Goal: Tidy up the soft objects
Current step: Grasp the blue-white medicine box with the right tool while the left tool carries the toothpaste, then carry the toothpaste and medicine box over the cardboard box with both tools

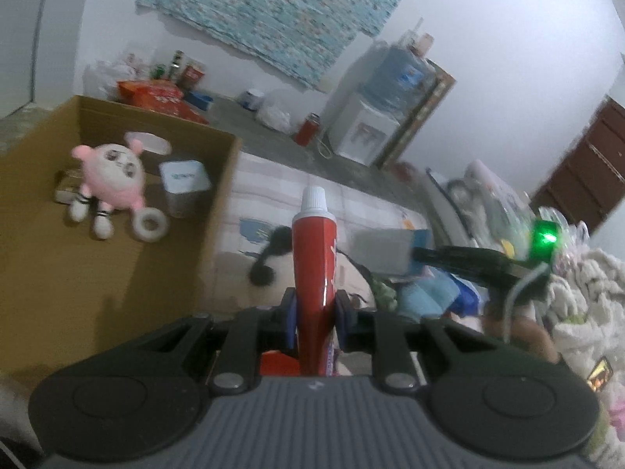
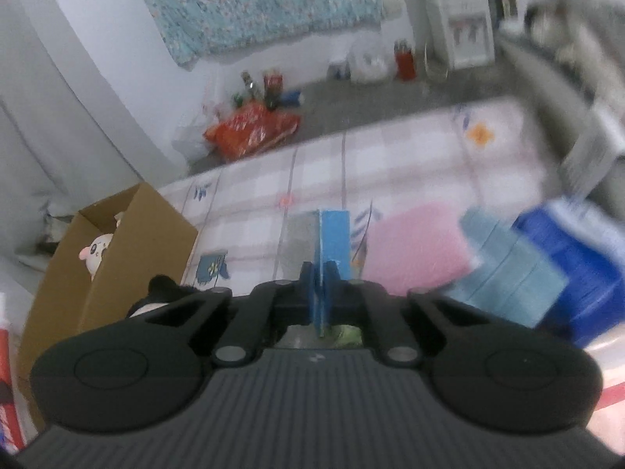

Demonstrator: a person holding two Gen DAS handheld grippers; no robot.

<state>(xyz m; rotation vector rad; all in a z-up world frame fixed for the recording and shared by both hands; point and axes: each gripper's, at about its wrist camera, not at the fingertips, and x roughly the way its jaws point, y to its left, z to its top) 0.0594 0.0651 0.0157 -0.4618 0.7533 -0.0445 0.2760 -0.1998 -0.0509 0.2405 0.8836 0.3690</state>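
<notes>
My left gripper [image 1: 314,305] is shut on a red toothpaste tube [image 1: 314,250] with a white cap, held upright over the bed. A cardboard box [image 1: 58,273] to its left holds a pink plush toy [image 1: 111,179], a white ring and a small white-lidded container [image 1: 183,183]. My right gripper [image 2: 318,273] is shut on a thin blue and silver box [image 2: 332,240]; it also shows in the left wrist view [image 1: 390,248], to the right of the tube. A black and white plush [image 1: 269,250] lies on the bed beside the cardboard box [image 2: 117,258].
A pink pad [image 2: 414,242], light blue folded cloths [image 2: 504,269] and a dark blue pack [image 2: 578,262] lie on the checked bedsheet [image 2: 390,164]. Bags, cans and a water dispenser [image 1: 363,133] stand on the floor by the wall. Crumpled bedding [image 1: 582,301] lies at the right.
</notes>
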